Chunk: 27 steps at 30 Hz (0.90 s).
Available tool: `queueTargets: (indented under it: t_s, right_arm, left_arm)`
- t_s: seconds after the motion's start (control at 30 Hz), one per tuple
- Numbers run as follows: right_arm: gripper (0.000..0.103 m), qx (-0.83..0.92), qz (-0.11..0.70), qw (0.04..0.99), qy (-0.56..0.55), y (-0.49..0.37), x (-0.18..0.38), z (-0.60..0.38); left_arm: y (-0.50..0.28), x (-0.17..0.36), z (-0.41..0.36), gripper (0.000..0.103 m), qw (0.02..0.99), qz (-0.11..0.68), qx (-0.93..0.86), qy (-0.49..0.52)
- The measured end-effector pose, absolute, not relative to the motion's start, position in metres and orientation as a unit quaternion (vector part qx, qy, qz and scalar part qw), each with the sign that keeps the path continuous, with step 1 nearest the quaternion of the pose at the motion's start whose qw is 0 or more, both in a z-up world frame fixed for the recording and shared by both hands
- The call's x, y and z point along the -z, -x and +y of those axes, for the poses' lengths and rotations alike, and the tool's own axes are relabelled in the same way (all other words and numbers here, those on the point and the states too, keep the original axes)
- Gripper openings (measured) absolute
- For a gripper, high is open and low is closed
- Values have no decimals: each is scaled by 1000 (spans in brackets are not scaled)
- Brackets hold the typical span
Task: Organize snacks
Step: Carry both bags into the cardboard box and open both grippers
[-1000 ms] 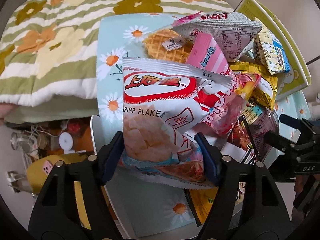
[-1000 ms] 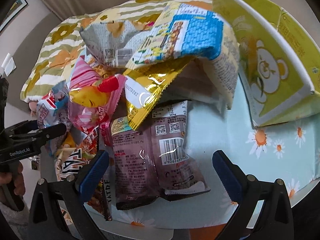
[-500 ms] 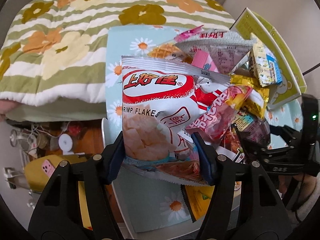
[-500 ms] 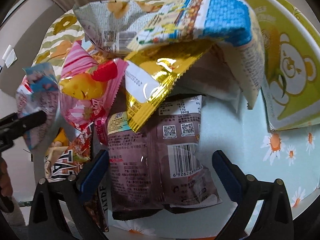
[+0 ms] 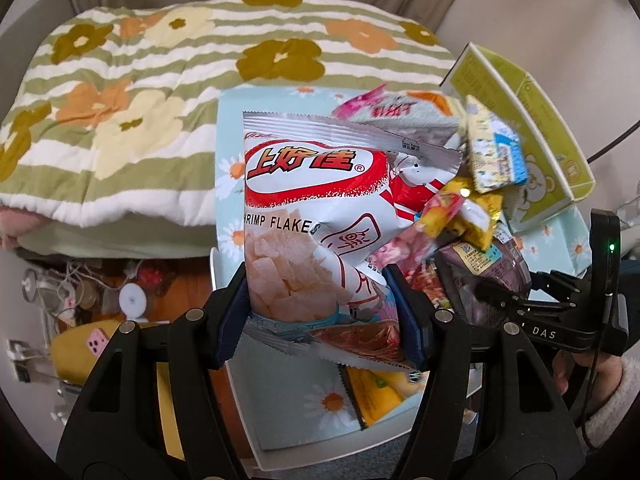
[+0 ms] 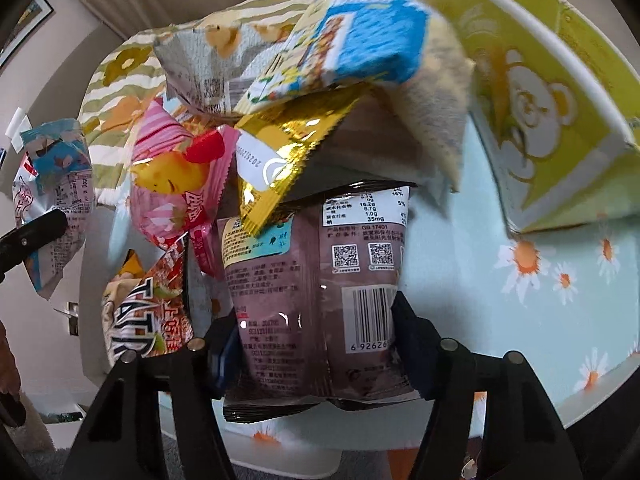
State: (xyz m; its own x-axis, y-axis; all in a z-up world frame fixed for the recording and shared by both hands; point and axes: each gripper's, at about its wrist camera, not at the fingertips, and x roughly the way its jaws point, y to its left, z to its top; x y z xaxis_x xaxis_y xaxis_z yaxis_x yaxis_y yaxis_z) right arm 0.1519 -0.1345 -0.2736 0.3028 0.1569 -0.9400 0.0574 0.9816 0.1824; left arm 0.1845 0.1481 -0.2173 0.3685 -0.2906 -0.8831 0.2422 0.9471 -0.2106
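My left gripper [image 5: 320, 312] is shut on a white and red shrimp flakes bag [image 5: 320, 216] and holds it up above the daisy-print table [image 5: 296, 404]. My right gripper [image 6: 316, 344] is shut on the lower end of a dark purple snack bag [image 6: 316, 288] at the near edge of the snack pile. The pile holds a gold packet [image 6: 280, 168], a pink packet [image 6: 176, 184], a blue and yellow packet [image 6: 340, 44] and a grey bag [image 6: 200, 64]. The shrimp flakes bag also shows at the far left in the right wrist view [image 6: 52, 184].
A yellow-green bear-print box [image 6: 540, 96] stands open at the right of the pile, also in the left wrist view [image 5: 520, 128]. A flowered quilt [image 5: 140, 92] lies behind the table. Clutter sits on the floor at the left [image 5: 80, 304]. The table surface to the right shows daisies [image 6: 560, 280].
My right gripper has closed from wide open onto the purple bag. My left gripper has lifted the shrimp flakes bag higher, away from the pile.
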Motion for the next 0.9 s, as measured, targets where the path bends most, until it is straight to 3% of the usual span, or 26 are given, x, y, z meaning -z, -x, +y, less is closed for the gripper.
queueTargets:
  t_s: [0.43, 0.9]
  right_arm:
    - [61, 31, 554, 824, -119, -106, 214, -156]
    - [61, 39, 468, 874, -125, -124, 125, -228]
  left_arm:
    - [-188, 168, 108, 61, 841, 489, 229, 27]
    - [-212, 116, 11, 61, 855, 442, 272, 4]
